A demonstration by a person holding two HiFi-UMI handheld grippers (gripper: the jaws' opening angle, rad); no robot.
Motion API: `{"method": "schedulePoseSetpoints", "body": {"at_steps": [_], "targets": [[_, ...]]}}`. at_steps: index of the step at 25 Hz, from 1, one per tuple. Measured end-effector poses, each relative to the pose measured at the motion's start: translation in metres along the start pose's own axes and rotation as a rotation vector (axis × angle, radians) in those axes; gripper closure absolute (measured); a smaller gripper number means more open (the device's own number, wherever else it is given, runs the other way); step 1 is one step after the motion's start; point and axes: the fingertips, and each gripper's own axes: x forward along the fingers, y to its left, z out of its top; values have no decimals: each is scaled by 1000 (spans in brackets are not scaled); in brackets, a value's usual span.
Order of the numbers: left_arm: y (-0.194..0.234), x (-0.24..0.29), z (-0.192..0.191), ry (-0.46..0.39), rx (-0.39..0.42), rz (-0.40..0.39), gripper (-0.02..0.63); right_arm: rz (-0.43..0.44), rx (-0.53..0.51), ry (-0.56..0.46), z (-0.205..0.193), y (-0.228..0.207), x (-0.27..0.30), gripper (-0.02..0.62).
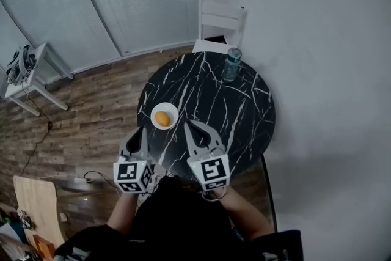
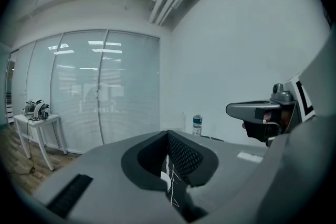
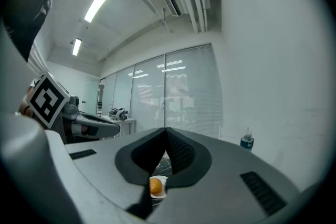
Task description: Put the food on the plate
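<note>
An orange round piece of food lies in a small white plate near the left edge of the round black marble table. My left gripper is shut and empty, just left of and below the plate. My right gripper is shut and empty too, its tips right of the plate. Through the right gripper view's jaw gap I see the food on the plate. The left gripper view shows shut jaws, a sliver of the plate and the other gripper at right.
A clear water bottle with a teal cap stands at the table's far edge; it also shows as a bottle and a bottle in the gripper views. A white chair sits behind the table. A white side table stands at left.
</note>
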Motion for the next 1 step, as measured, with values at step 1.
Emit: {"method": "schedulePoseSetpoints", "body": {"at_steps": [1], "targets": [[0,2,1,-2,0,0,606,1,-2,-1,0,-2,1,598]]}}
